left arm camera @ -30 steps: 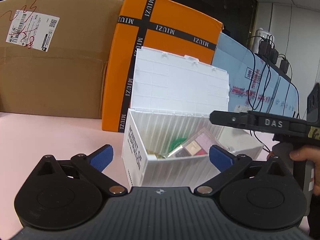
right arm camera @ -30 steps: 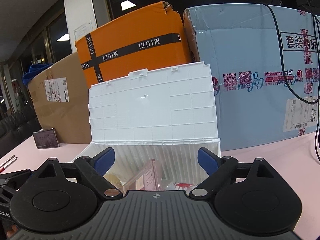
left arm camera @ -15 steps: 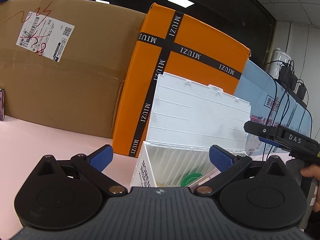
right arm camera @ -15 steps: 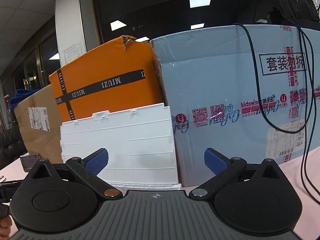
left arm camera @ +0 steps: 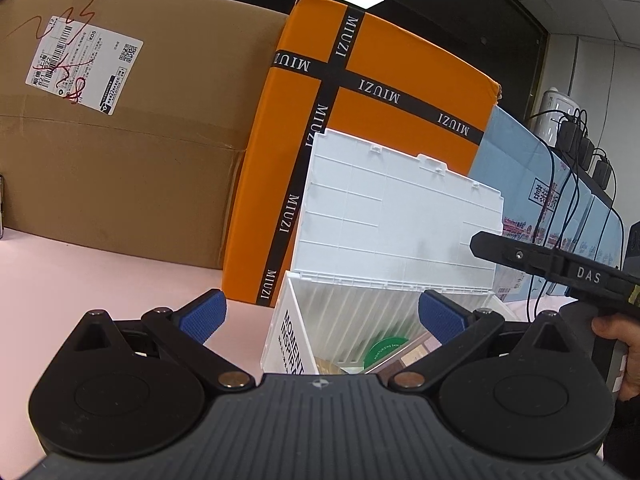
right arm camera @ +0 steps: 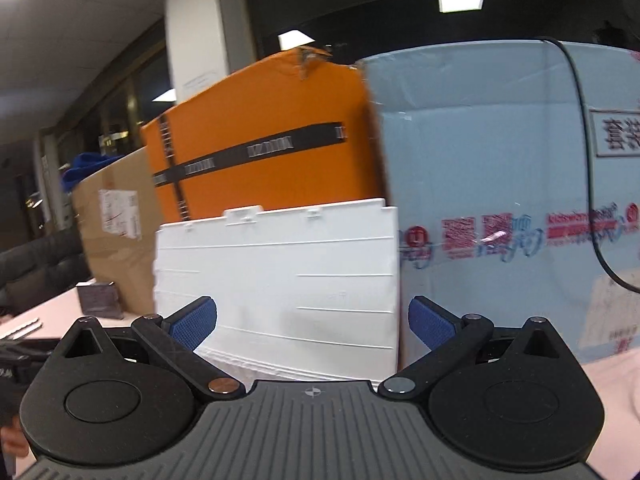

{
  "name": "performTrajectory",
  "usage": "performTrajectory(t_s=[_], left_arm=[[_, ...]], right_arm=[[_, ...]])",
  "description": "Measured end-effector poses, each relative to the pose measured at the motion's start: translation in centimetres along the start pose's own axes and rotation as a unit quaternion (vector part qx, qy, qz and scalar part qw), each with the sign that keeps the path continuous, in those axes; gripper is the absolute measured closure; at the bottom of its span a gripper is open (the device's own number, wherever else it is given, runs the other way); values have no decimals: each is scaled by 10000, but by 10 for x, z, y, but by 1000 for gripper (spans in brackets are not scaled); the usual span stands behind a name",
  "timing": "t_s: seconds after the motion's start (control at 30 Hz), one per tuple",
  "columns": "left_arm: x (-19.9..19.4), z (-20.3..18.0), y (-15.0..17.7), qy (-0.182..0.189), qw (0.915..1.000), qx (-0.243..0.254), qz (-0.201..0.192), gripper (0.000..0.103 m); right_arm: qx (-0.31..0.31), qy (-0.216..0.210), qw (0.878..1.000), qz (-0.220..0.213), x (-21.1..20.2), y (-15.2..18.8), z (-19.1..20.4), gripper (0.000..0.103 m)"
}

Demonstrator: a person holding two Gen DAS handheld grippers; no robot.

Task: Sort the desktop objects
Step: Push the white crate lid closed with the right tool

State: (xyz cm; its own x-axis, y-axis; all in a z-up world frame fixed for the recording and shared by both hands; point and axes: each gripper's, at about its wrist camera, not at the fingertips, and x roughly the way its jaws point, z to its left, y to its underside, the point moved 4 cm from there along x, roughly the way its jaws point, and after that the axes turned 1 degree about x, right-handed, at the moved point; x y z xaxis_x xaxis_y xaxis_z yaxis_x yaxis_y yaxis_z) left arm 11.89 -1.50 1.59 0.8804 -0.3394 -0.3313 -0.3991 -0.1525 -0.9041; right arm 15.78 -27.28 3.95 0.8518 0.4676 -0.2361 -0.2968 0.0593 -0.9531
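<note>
Both your grippers, left gripper and right gripper, have jaws spread wide, holding nothing. The open white storage box sits lower centre of the left view, cosmetics inside. Approach its raised lid slowly, squarely.

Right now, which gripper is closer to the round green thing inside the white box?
Probably the left gripper: the green thing lies just past its open fingers, low in the white box. The right gripper faces the raised lid instead.
</note>
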Motion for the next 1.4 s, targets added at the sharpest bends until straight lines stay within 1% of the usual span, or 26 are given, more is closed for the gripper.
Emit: performTrajectory(t_s=[0.07, 0.17, 0.27, 0.4, 0.6, 0.83, 1.13, 1.27, 1.4], left_arm=[[0, 1, 0, 2, 10000, -26, 7, 0], [0, 4, 1, -15, 10000, -71, 20, 0], [1, 4, 1, -22, 10000, -85, 29, 0], [1, 3, 0, -22, 10000, -53, 24, 0], [0, 8, -2, -82, 9998, -155, -10, 0], [-8, 12, -7, -127, 9994, -279, -147, 0], [-14, 16, -10, -232, 9989, -328, -243, 0], [-17, 18, -11, -235, 9985, -386, -304, 0], [-19, 20, -12, -232, 9984, -417, -312, 0]], right_arm=[[-63, -8, 10000, -13, -2, 0, 3, 0], [81, 22, 9999, -72, -2, -1, 0, 0], [73, 118, 9999, -74, 0, -2, 0, 0], [-1, 24, 10000, -65, 0, -2, 4, 0], [-13, -141, 9999, -78, -7, -2, 4, 0], [-47, -217, 9997, -48, -17, -2, 8, 0], [114, -327, 9994, -15, -25, 0, 8, 0], [264, -414, 9988, -25, -29, 1, 5, 0], [280, -414, 9987, 52, -31, 4, 8, 0]])
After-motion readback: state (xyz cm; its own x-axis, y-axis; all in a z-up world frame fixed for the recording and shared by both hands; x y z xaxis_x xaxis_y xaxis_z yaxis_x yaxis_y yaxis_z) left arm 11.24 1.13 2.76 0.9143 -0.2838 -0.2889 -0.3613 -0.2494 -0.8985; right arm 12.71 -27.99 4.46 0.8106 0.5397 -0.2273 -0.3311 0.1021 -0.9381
